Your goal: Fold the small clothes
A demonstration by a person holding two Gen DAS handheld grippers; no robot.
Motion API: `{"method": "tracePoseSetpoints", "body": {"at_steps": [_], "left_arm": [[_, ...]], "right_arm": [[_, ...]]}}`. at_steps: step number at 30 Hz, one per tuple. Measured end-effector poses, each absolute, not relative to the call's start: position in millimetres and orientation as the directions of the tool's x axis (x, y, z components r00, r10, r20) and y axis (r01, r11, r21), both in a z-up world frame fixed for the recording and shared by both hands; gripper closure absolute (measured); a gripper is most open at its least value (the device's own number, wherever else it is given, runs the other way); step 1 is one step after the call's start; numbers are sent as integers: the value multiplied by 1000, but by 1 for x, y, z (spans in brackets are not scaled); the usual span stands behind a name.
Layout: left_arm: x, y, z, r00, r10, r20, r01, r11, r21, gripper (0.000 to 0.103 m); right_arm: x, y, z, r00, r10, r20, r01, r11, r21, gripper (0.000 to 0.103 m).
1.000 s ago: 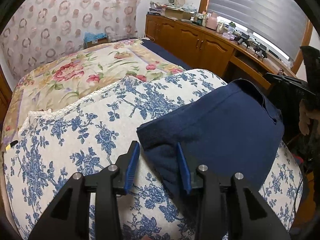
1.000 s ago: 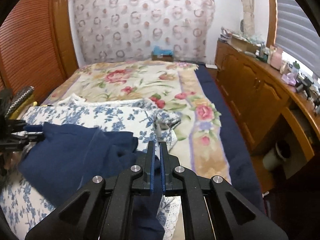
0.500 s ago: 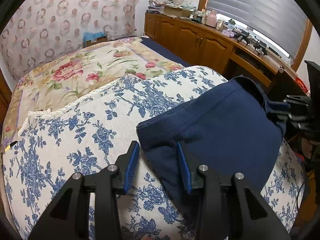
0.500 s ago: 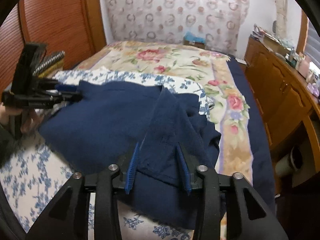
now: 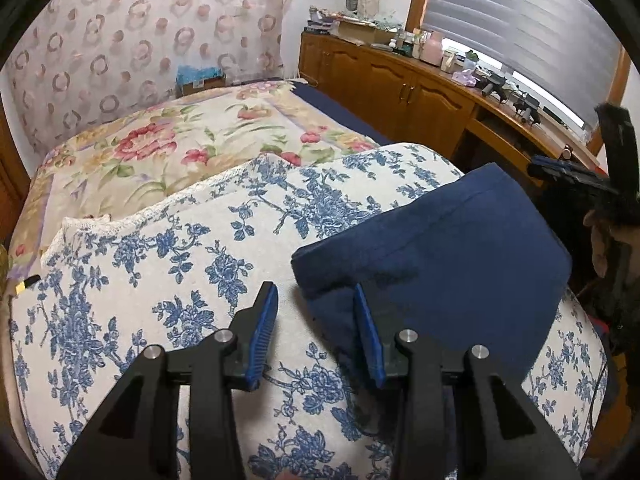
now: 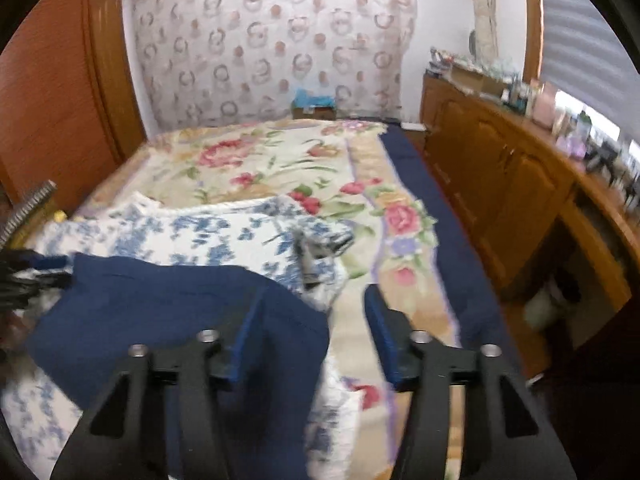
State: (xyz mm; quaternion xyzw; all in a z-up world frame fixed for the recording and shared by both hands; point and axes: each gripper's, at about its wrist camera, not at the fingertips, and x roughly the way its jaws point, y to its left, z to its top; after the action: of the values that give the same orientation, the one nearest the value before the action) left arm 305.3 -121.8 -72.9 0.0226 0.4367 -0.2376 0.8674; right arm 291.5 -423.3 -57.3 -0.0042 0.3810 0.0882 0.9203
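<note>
1. Dark navy folded fabric garment (image 5: 452,256) lying flat on a white cushion cover printed with blue flowers (image 5: 168,280), toward its right side in the left wrist view.
2. Left gripper (image 5: 316,332), black with blue ribbed pads, low over the near corner of the navy garment; fingers spread partway, right pad (image 5: 368,336) against the cloth's folded edge, left pad over bare blue-flowered cover; no clear pinch, cloth edge between the two pads, not squeezed.
3. Right gripper (image 6: 308,340), same black build with blue pads, jaws opening, spread wide; corner of the navy garment between them, close by the left pad (image 6: 240,344), right pad well clear over the bedspread; cloth not pressed from both sides.
4. Right wrist view blurred; garment (image 6: 168,312) spread leftward from the gripper toward the far left edge, where the other gripper's tips show at the cloth's far corner.
5. Cream bedspread with red and pink roses (image 5: 192,148) beyond the cushion cover, navy sheet along its edge.
6. Wooden cabinet run with cluttered top (image 5: 404,84) along the right wall under slatted window blinds; curtain patterned with pink rings (image 5: 140,40) at the far end.
</note>
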Motion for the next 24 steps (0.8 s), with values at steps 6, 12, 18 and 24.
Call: {"method": "tracePoseSetpoints", "body": {"at_steps": [6, 12, 18, 24], "left_arm": [[318, -129, -79, 463, -418, -782, 437, 875, -209, 63], [330, -128, -83, 422, -467, -777, 401, 865, -303, 62], [334, -135, -81, 414, -469, -780, 402, 863, -306, 62], [337, -135, -82, 393, -497, -773, 397, 851, -345, 63]], "right_arm": [[286, -414, -83, 624, 241, -744, -194, 969, 151, 35], [294, -415, -99, 580, 290, -761, -187, 957, 222, 33], [302, -421, -106, 524, 399, -752, -199, 916, 347, 33], [303, -406, -104, 493, 434, -755, -243, 901, 359, 42]]}}
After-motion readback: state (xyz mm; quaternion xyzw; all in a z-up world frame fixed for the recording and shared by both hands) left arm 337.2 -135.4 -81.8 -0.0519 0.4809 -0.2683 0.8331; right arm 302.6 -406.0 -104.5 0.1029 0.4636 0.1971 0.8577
